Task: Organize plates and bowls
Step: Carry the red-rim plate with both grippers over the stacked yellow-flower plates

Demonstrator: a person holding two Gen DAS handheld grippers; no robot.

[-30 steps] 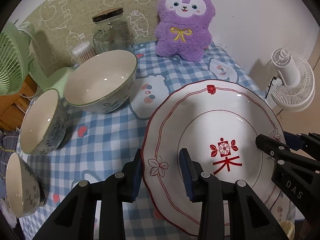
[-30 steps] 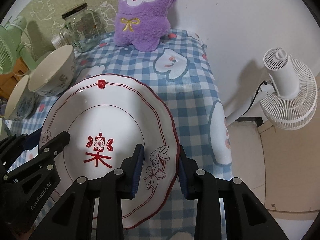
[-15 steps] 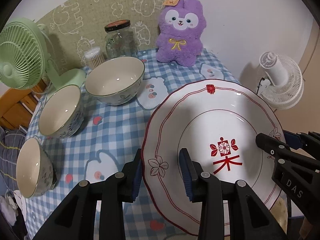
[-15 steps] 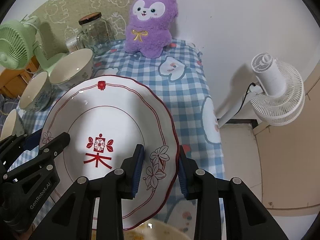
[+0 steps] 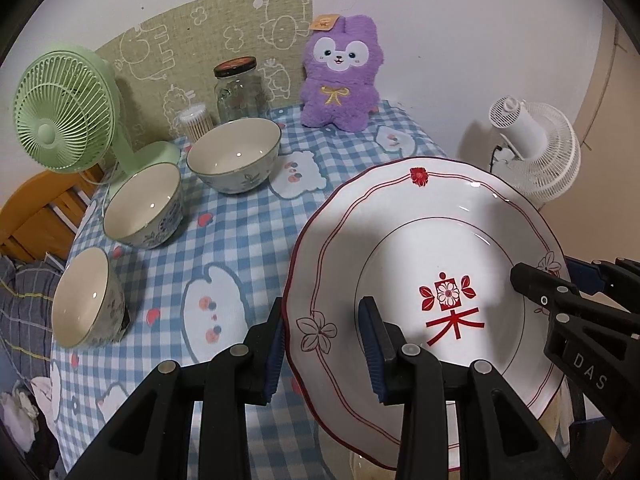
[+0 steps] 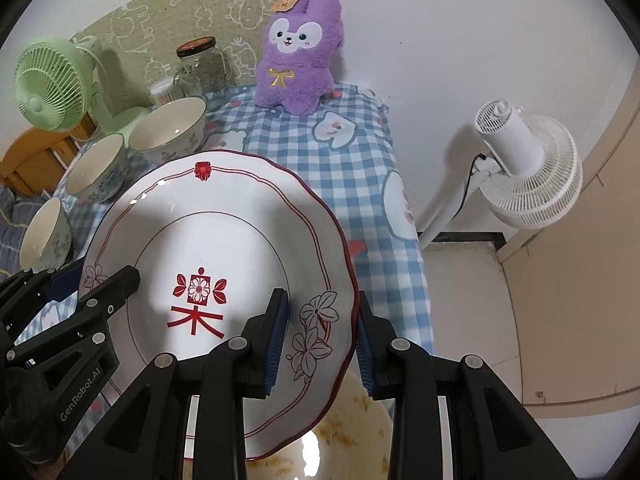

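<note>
Three ceramic bowls (image 5: 144, 204) are left unstacked at the far left; the red-trimmed white plate (image 5: 420, 264) is clenched by both jaws, not yet placed.

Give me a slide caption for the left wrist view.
Both claws, left and right, grip a red-trimmed plate beside three bowls.

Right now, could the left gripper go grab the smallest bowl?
Probably not yet. The left gripper is shut on the plate's rim, and the right gripper holds the other side. The way to the smallest bowl looks free, but the plate must be put down first.
</note>
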